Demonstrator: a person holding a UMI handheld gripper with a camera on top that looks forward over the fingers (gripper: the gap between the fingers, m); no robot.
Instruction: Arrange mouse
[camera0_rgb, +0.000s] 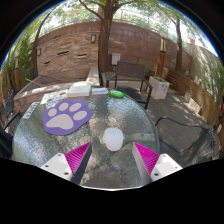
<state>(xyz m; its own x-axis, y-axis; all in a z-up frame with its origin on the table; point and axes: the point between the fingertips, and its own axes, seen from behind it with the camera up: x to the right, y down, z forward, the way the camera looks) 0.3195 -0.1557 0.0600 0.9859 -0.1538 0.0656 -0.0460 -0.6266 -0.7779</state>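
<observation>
Outdoors on a patio's glass table (150, 125), a white mouse (114, 138) sits just ahead of the gripper (113, 160), between its wide-open, empty fingers; a purple paw-print mousepad (67, 116) lies beyond, leftward.

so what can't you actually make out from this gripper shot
- Mouse, gripper view: small and pale, just ahead of the open gripper; its buttons and facing are too small to read.
- Green object at the table's far side: too small to identify.
- White items beyond the paw-print mat: blurred together.
- Glass table: its near rim is cut off behind the gripper fingers.
</observation>
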